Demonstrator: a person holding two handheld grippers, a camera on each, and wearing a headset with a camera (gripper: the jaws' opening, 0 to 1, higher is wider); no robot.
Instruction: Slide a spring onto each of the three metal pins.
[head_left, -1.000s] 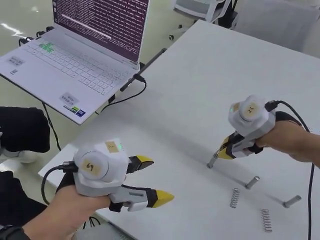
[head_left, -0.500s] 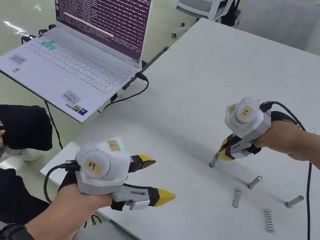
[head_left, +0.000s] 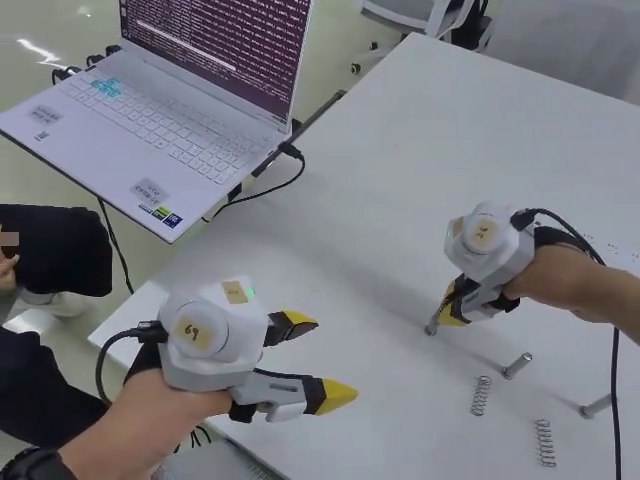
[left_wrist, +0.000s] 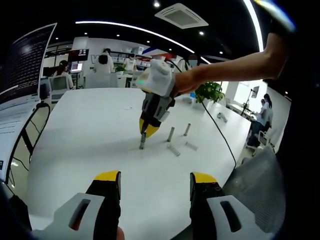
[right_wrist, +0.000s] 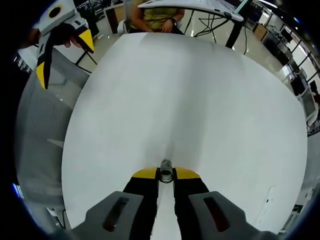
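Right gripper (head_left: 447, 312) clamped on a spring (right_wrist: 166, 171), tips down at one pin (head_left: 433, 325) on the table (head_left: 400, 180). Left gripper (head_left: 330, 358) spread wide, empty (near table edge). Two springs (head_left: 481, 395) lay loose nearby.

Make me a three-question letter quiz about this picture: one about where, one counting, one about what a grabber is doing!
1. Where do the loose coiled metal springs lie? A on a chair; B on the white table; C on the floor.
2. How many loose springs? A two; B five; C none.
3. The yellow-tipped right gripper is: A wide open; B gripping a cable; C shut on a spring.
Answers: B, they rest on the tabletop; A, two lie near the short metal pins; C, its jaws pinch a coil.
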